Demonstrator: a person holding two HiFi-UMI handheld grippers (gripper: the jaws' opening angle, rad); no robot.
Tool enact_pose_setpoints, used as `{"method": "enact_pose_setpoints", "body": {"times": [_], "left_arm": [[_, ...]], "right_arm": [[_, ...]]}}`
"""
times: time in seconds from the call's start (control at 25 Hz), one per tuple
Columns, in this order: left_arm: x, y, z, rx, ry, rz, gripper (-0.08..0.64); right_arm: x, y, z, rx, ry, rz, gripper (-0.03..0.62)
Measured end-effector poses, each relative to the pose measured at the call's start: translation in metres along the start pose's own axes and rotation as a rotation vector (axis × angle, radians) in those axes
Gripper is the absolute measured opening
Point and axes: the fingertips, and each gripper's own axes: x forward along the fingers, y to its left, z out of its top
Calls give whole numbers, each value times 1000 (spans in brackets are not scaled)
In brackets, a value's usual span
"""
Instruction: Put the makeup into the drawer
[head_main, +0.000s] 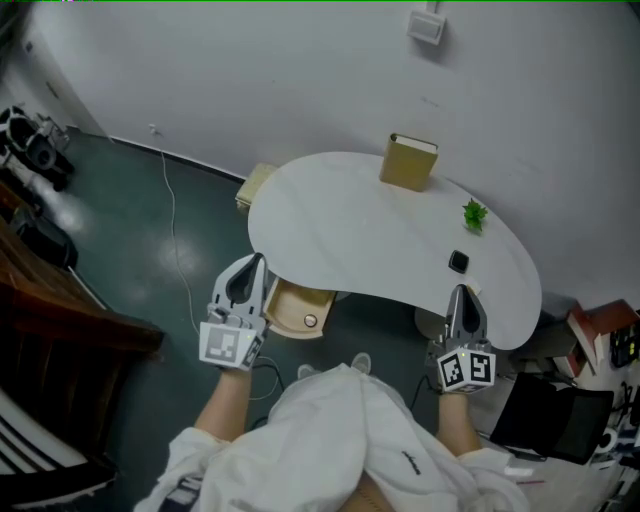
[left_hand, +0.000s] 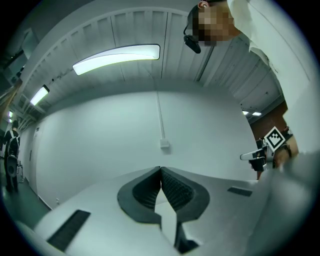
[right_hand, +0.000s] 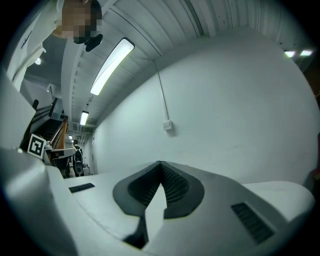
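Tools: I count two, one in each of my hands, both held off the worktop's near edge.
Left tool (left_hand: 160, 171): jaws pressed together with nothing between them. In the head view it hangs at the worktop's near left side, just beside the open drawer.
Right tool (right_hand: 160, 165): jaws together as well, and empty. It sits at the worktop's near right edge.
Worktop (head_main: 350, 240): one, white and kidney-shaped, set against the white wall.
Drawer (head_main: 296, 306): one, wooden, pulled open from under the worktop's near left edge. I see a small round thing at its front but cannot tell what it is.
Makeup (head_main: 458, 262): one small black case, which I take for the makeup. It lies flat on the worktop's right part, close to the near edge, outside the drawer and clear of both tools.
Plant (head_main: 474, 214): one small green sprig on the worktop, just behind the black case.
Box (head_main: 408, 162): one, tan, standing upright at the worktop's far edge.
Wall socket (head_main: 427, 25): one, on the wall above the worktop.
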Motion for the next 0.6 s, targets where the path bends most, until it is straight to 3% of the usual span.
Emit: {"method": "enact_pose_setpoints", "body": {"times": [0.6], "left_arm": [[2, -5, -2, 12, -8, -3, 26]], "right_arm": [[-10, -16, 3, -19, -1, -49, 17]]}}
